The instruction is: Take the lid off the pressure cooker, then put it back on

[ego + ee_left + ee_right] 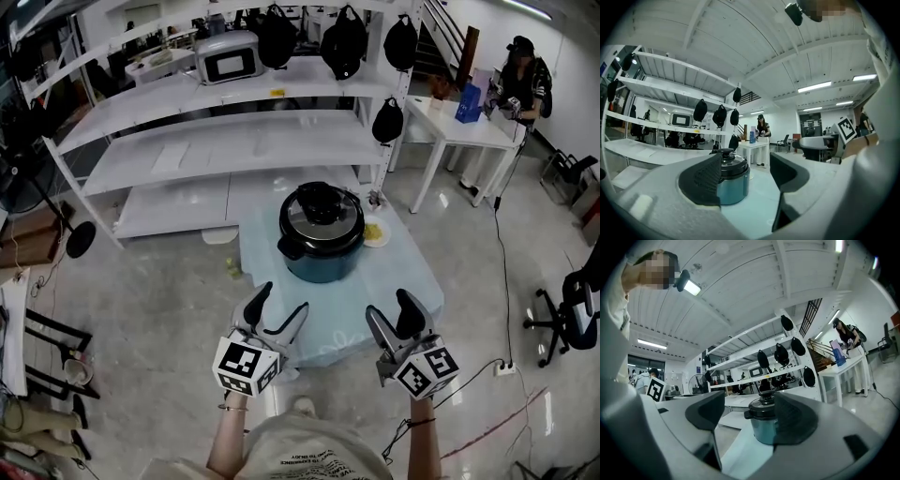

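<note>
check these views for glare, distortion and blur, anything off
Head view: even light, fisheye bows the shelves, a soft sheen on the pressure cooker lid. Left gripper view: black round vignette, strip lights blown out, cooker fairly sharp. Right gripper view: same vignette, a ceiling light flares upper left, straight beams curve.

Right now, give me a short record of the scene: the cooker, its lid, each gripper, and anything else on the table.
pressure cooker: upright on the light blue table
lid: on the cooker, not yet taken off
left gripper: jaws apart, empty, short of the cooker
right gripper: jaws apart, empty, short of the cooker
small plate: beside the cooker, on its right in the head view
microwave: on the shelf rack behind the table
</note>
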### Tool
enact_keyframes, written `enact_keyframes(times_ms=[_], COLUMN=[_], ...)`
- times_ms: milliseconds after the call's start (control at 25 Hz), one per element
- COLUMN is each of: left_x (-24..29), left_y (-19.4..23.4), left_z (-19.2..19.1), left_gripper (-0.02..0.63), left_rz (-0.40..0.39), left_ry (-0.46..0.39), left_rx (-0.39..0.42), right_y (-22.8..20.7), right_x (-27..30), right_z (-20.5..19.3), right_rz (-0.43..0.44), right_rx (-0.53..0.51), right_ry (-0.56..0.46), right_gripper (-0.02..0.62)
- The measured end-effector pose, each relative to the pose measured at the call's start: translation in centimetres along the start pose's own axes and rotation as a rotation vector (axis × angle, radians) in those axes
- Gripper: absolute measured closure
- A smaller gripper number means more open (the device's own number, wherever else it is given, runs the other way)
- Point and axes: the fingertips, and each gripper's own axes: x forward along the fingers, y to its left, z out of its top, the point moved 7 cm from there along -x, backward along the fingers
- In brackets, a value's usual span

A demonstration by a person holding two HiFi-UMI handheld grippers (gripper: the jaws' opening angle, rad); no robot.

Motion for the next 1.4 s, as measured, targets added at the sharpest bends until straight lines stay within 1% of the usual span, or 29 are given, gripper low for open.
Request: enact_keyframes(times_ms=[320,520,760,1000,1240,1400], left_x=[2.6,4.3,7.8,12.5,16.5,18.5], left_y=[0.4,1.7,3.7,6.1,7.9,8.8], left_z=[-0.7,-0.9,-0.7,-0.5,-0.9,-1.4], left_gripper=[0.298,0.298,0.298,0.298,0.298,0.298], left_rz=[-0.032,-0.013,0.017,0.062,0.089,0.124], left_ry=[0.029,0.036,0.044,0.056,0.105,0.149], left_rx=[0.011,0.004,-0.004,-0.018,-0.005,0.008], right_y=[-1.8,-3.2,-6.5,-10.1,-13.0,-14.4], right_x=[1.5,3.6,7.9,13.9,19.2,22.1], right_z=[-0.9,-0.9,-0.1,0.6,0.9,0.6], right_rz=[0.002,0.027,0.063,0.14,0.246,0.304], right_rx=[0.006,-0.001,-0.021,-0.037,-0.065,-0.103], right_ry=[0.013,0.024,0.04,0.083,0.151,0.204], right_gripper=[0.281,0.281,0.281,0.281,0.281,0.281])
